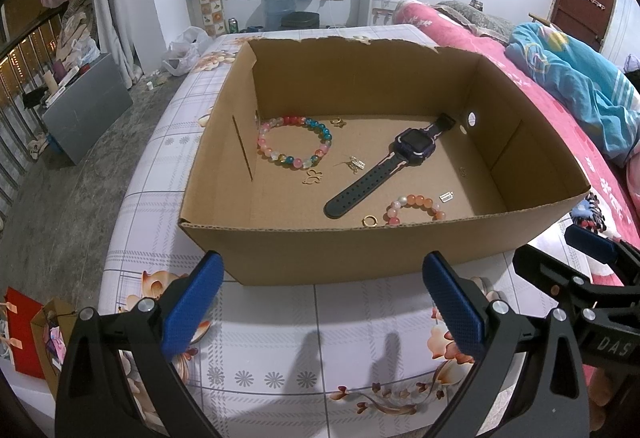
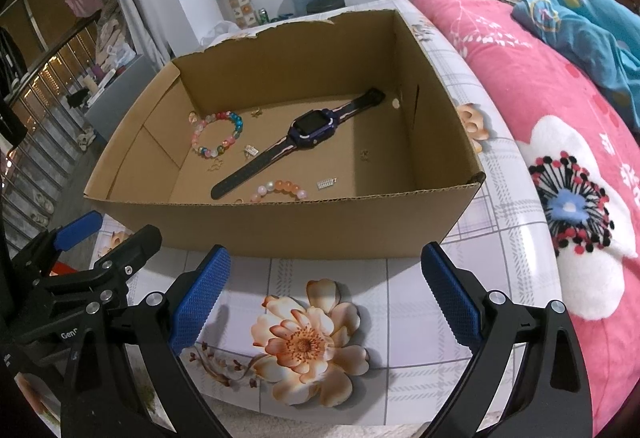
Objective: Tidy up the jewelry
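I have both claws parked in front of the cardboard box [image 1: 360, 258], which sits on the table [image 1: 280, 358] with its floral, grid-patterned cover. My left claw [image 1: 322, 302] has its blue pads spread wide with nothing between them. My right claw [image 2: 324, 298] is spread just as wide and also carries nothing.

All the jewelry I can see lies on the floor of the box. The multicolored bead bracelet [image 1: 295, 146] rests toward the far left corner. The purple watch [image 1: 394, 161] lies diagonally across the middle, its dark strap pointing toward the near wall. The peach bead bracelet [image 1: 414, 209] sits close against the near wall, partly hidden by its edge, with a gold ring [image 1: 370, 220] just beside it on the left. A gold butterfly charm [image 1: 313, 177] lies near the multicolored bracelet, and a small silver charm [image 1: 447, 196] lies just right of the peach beads.

To the right of the table I see a pink floral blanket [image 2: 560, 141].
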Available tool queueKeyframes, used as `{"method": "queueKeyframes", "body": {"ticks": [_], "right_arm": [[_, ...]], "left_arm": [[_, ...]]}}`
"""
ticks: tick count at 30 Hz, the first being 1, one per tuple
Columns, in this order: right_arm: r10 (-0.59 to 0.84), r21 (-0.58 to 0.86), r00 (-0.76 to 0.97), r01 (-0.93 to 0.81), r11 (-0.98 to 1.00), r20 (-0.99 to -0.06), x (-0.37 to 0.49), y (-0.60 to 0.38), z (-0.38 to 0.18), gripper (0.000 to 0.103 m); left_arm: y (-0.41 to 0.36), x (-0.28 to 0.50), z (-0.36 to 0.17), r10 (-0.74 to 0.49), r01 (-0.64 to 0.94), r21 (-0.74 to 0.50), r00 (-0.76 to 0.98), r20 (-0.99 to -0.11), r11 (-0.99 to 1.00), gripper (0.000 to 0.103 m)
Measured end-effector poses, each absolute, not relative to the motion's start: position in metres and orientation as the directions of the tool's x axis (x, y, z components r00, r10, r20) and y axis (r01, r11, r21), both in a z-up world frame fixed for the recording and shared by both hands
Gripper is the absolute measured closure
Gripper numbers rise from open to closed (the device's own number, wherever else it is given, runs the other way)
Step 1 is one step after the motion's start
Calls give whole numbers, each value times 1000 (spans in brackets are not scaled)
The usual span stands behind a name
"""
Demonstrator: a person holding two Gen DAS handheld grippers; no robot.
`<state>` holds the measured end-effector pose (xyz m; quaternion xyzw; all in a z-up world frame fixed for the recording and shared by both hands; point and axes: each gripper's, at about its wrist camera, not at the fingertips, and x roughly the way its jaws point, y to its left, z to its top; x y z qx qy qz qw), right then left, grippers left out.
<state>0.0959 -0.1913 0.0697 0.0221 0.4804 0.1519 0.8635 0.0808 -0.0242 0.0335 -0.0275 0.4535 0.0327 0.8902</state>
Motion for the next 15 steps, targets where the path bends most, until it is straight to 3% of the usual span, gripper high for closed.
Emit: {"method": "queueKeyframes", "body": {"ticks": [15], "right_arm": [[286, 184, 490, -245, 952, -824, 95, -191, 68, 11]], "left_arm": [[-24, 81, 34, 33, -81, -18, 586, -810, 997, 5]]}}
